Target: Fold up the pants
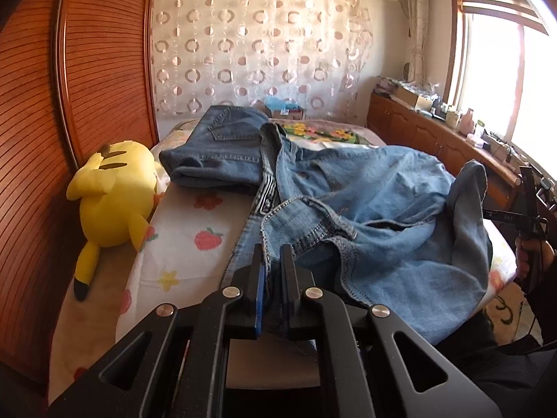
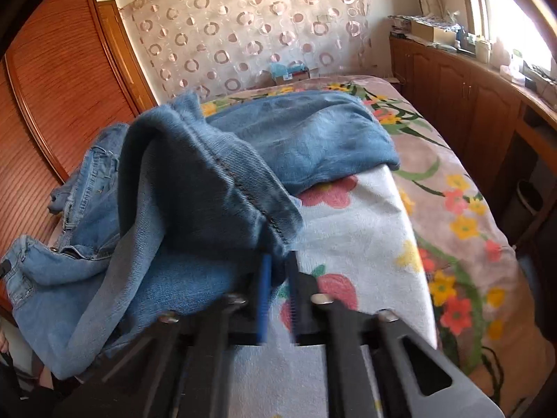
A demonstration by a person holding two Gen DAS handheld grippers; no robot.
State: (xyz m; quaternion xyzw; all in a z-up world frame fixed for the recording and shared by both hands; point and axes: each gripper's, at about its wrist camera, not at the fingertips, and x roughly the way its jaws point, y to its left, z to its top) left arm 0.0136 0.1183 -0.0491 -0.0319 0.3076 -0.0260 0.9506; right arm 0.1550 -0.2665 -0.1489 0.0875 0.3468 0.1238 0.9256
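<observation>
Light blue jeans (image 1: 365,188) lie spread and rumpled across the bed. My left gripper (image 1: 273,264) is shut on their stitched waist edge near the front of the bed. At the far right of the left wrist view, a hand holds my right gripper (image 1: 504,216), with a leg end raised at it. In the right wrist view my right gripper (image 2: 278,268) is shut on the hem of that leg, and the jeans (image 2: 181,188) drape up and over to the left, hiding the bed there. More of the denim (image 2: 306,132) lies flat further back.
A second, darker pair of jeans (image 1: 216,149) lies folded at the back left. A yellow plush toy (image 1: 115,195) rests between the bed (image 2: 365,244) and the wooden wardrobe (image 1: 52,104). Low wooden cabinets (image 2: 470,87) with clutter run along the window side. A box (image 1: 285,111) sits at the bed's head.
</observation>
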